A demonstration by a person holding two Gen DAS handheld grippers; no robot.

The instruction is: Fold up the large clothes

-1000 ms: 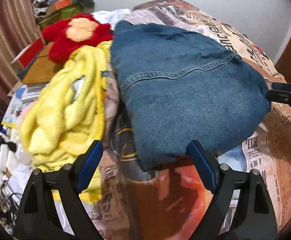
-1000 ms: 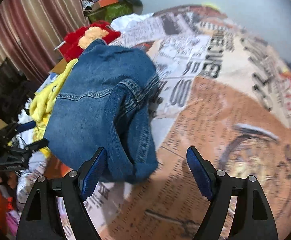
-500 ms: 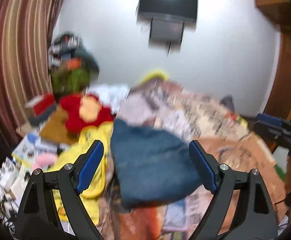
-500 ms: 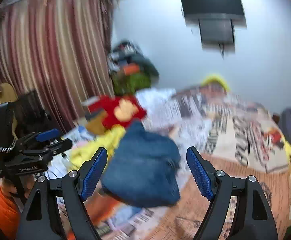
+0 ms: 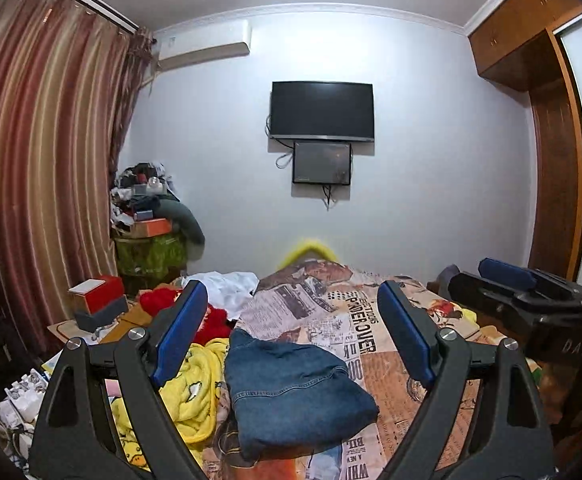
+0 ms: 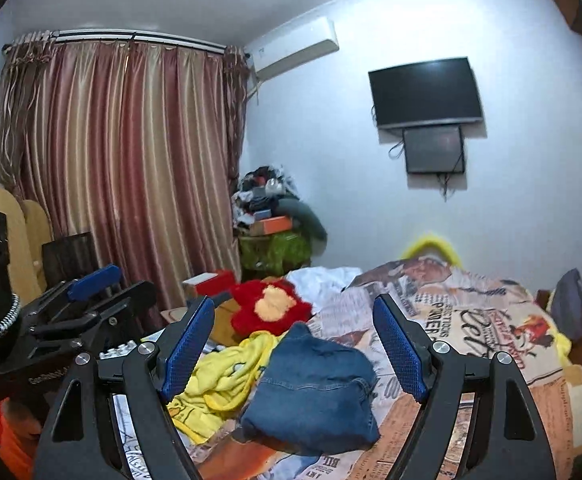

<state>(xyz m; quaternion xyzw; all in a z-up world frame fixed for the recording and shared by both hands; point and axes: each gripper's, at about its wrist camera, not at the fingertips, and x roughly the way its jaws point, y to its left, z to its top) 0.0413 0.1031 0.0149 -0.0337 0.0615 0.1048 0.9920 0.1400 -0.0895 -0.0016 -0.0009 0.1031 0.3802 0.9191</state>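
With the denim garment lying folded on the bed beside the yellow blanket, I hold my left tongs and right tongs wide and empty above it, so I judge this fold done and another large piece next.

Setting: a bedroom in a home. Indicators: a bed covered with a newspaper-print spread, floor-length striped curtains, a wall-mounted television, an air conditioner, and a wooden wardrobe.
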